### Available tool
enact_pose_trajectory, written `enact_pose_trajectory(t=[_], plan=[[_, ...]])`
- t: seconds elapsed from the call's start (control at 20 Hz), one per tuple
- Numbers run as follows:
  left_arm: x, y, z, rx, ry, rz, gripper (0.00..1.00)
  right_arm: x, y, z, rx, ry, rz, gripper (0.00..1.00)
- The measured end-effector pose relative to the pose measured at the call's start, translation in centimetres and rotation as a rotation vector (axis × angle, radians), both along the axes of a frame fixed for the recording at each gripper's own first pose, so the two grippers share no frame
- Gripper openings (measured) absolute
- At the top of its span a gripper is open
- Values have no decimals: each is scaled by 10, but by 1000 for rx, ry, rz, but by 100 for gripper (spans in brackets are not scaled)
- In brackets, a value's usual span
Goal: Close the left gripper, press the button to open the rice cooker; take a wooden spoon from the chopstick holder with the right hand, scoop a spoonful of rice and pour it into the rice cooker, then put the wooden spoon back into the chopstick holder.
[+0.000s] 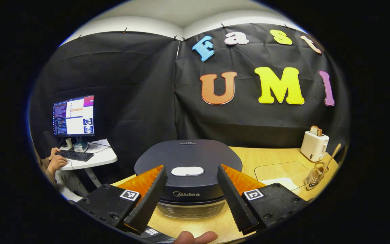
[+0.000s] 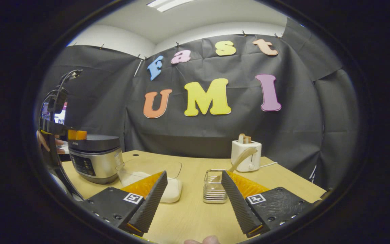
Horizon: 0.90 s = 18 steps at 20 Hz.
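Observation:
The dark rice cooker (image 1: 188,169) stands lid-down in front of me, its pale oval button (image 1: 187,171) on top near the front. My left gripper (image 1: 191,193) hovers open just before it, one finger on each side of the button. In the right gripper view the cooker (image 2: 95,157) sits at the left, with the other gripper's fingers (image 2: 76,135) above it. The wire chopstick holder (image 2: 214,186) holds a wooden spoon (image 2: 240,158) leaning right. My right gripper (image 2: 192,195) is open, a little short of the holder. A clear container of rice (image 2: 154,179) lies between cooker and holder.
A white toaster (image 2: 246,155) with bread in it stands at the back of the wooden table (image 2: 195,217). Left of the table, a person (image 1: 54,166) sits typing at a small white desk with a monitor (image 1: 74,115). Black cloth walls close the booth behind.

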<state>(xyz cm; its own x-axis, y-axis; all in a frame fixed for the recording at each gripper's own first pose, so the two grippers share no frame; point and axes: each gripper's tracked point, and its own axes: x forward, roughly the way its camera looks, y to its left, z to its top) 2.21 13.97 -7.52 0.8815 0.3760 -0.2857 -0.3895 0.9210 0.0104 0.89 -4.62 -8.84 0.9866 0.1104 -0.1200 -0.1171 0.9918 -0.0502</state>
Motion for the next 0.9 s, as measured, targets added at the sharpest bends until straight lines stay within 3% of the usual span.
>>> enact_pose_trajectory(t=[0.25, 0.3, 0.35, 0.4, 0.6, 0.9], plan=[[0, -2, -1, 22, -27, -5, 96, 4, 6, -3, 5, -3, 13, 95], [-1, -3, -10, 24, -19, -7, 89, 5, 8, -6, 9, 2, 14, 96], [-6, -5, -10, 49, -37, -15, 100, 6, 12, -10, 20, 10, 23, 95], [-3, -4, -8, 67, -50, -29, 89, 4, 17, -14, 34, 18, 33, 95], [-2, -5, -3, 48, -38, -59, 91, 3, 28, -18, 36, 29, 60, 96], [1, -16, 4, 16, -60, -86, 93, 4, 20, 0, 33, -25, 21, 96]])
